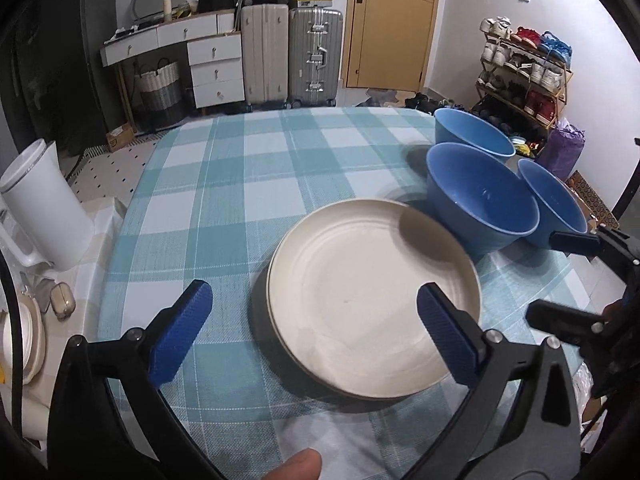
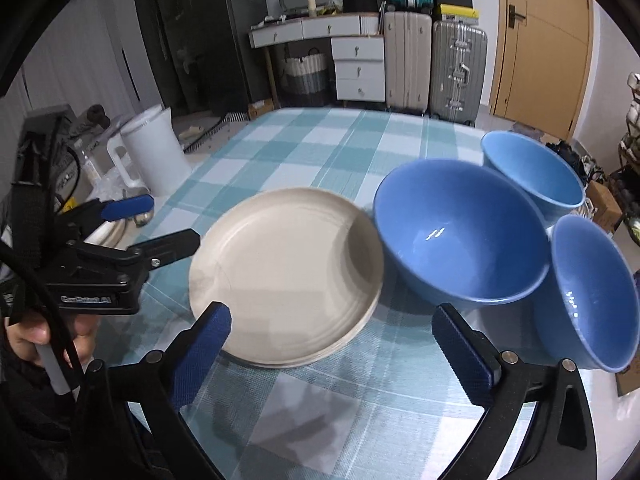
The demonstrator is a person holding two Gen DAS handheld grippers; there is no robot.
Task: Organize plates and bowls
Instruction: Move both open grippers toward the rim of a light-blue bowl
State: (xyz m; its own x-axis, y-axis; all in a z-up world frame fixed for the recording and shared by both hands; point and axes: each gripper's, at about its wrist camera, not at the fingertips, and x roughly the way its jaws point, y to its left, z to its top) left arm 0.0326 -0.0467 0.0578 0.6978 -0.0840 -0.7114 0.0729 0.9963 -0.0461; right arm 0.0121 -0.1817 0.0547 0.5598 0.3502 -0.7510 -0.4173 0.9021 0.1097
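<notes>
Both claws stand wide open and hold nothing. Farthest left, the left gripper (image 1: 312, 334) hovers over the table's near edge, its blue-padded fingers (image 1: 180, 332) spread to either side of the round cream-coloured ridged plates (image 1: 372, 300), a stack on the teal-and-white checked tablecloth (image 1: 240, 184). Beyond it, off the cloth's left edge, stands a white plastic jug with a handle (image 1: 44, 208). The right gripper (image 2: 336, 348) hangs just short of the gap between the stack and the large glossy blue bowl (image 2: 460, 232). Two smaller blue bowls sit right of that, one behind (image 2: 532, 172), one nearer (image 2: 592, 296).
</notes>
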